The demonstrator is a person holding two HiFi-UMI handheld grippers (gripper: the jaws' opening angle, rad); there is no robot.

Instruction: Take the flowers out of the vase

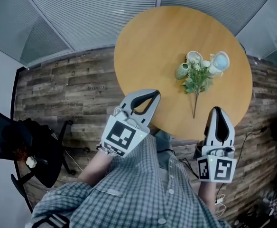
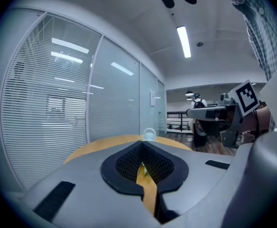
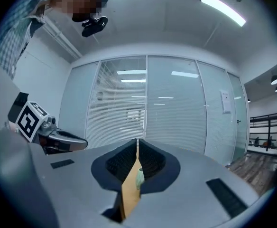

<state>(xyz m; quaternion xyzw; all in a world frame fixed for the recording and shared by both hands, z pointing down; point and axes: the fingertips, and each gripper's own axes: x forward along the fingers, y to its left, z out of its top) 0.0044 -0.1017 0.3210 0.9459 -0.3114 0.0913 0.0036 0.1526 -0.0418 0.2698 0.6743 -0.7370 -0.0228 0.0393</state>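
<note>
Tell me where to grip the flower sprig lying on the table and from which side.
Probably the bare stem, approached from the near table edge: it lies flat and points toward you, clear of the leaves and the small vases crowding the blooms.

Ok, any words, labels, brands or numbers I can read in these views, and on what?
No readable words or numbers in any view.
Notice on the glass wall: too small to read.
Left gripper and right gripper: square black-and-white markers only, no letters.
</note>
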